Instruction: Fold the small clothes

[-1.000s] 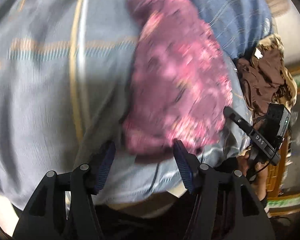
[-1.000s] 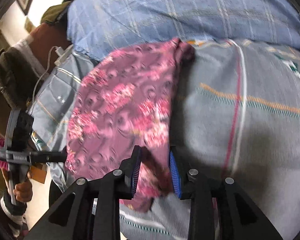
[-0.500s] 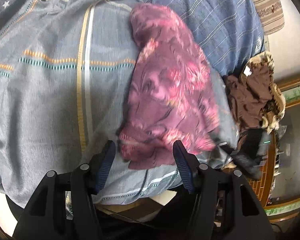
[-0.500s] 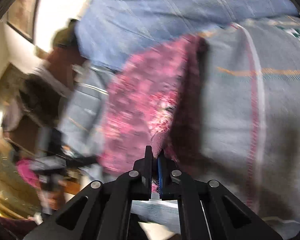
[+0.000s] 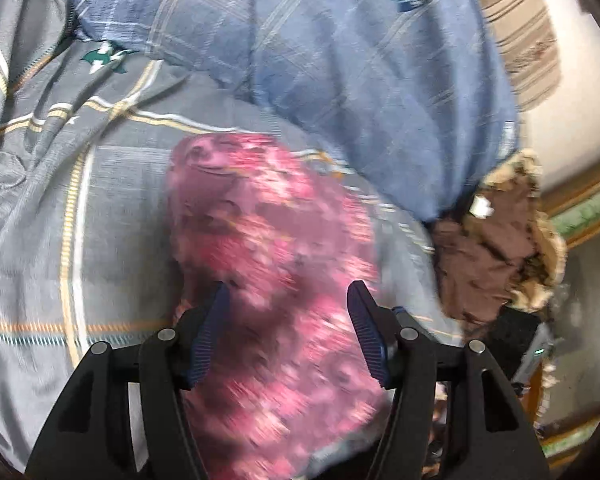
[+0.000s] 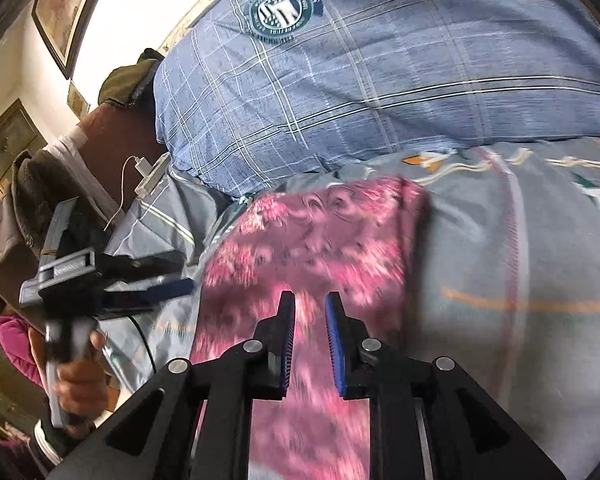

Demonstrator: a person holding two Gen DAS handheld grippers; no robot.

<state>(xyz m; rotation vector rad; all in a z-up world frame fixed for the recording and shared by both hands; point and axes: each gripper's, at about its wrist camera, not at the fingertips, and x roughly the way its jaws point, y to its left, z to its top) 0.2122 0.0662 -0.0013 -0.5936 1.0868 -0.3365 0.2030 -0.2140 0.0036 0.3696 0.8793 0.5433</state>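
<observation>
A pink floral garment (image 5: 276,264) lies on a grey striped bedsheet (image 5: 40,240), its far end just short of a blue checked pillow (image 5: 340,60) that sits at the head of the bed. The cloth is blurred in both views, so its folds cannot be read.

The left gripper (image 5: 288,320) hangs over the near part of the garment with its jaws well apart; the blue pads stand clear on either side of the cloth and nothing is pinched between them. In the right wrist view this gripper (image 6: 168,276) shows at the left edge of the bed, held by a hand (image 6: 76,380).

The right gripper (image 6: 310,332) is above the same garment, nearer its middle. Its jaws stand a narrow gap apart and are opening; the pink cloth is seen through the gap below them, and the pads do not press on it.

A brown garment with a pale fringe (image 5: 496,252) lies crumpled beside the pillow, at the bed's right edge
</observation>
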